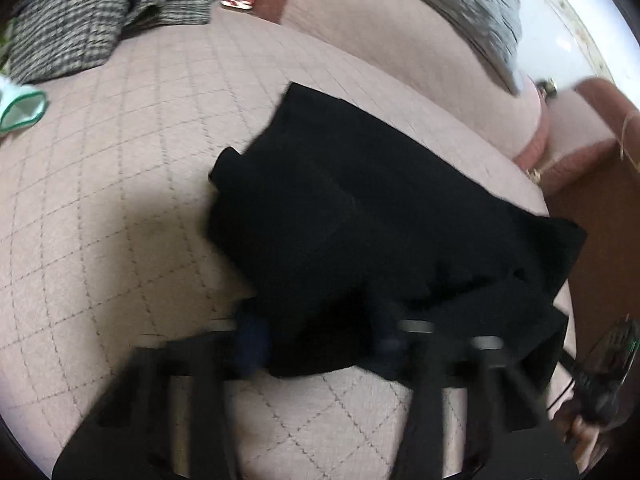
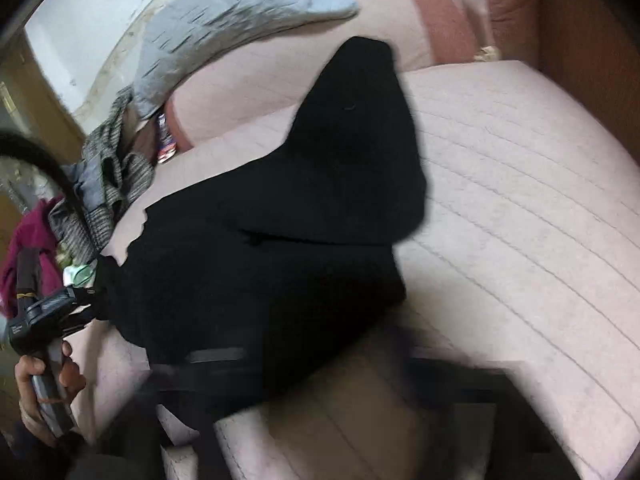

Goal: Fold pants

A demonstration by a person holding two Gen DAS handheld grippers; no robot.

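Observation:
Black pants (image 1: 360, 216) lie bunched and partly folded on a pink quilted sofa seat (image 1: 120, 184). My left gripper (image 1: 320, 344) is at their near edge, its fingers wide apart with cloth lying between them; the view is blurred. In the right wrist view the pants (image 2: 280, 240) stretch from the seat up toward the backrest. My right gripper (image 2: 296, 360) is at the near hem, its fingers apart and blurred, with the cloth draped over the left finger. The left gripper body (image 2: 44, 316) shows at the left, held by a hand.
A checked garment pile (image 1: 80, 28) and a grey quilted blanket (image 1: 480, 8) lie at the back of the sofa. A white-and-green item (image 1: 20, 108) sits at the left. The sofa's brown armrest (image 1: 592, 152) and its edge are on the right.

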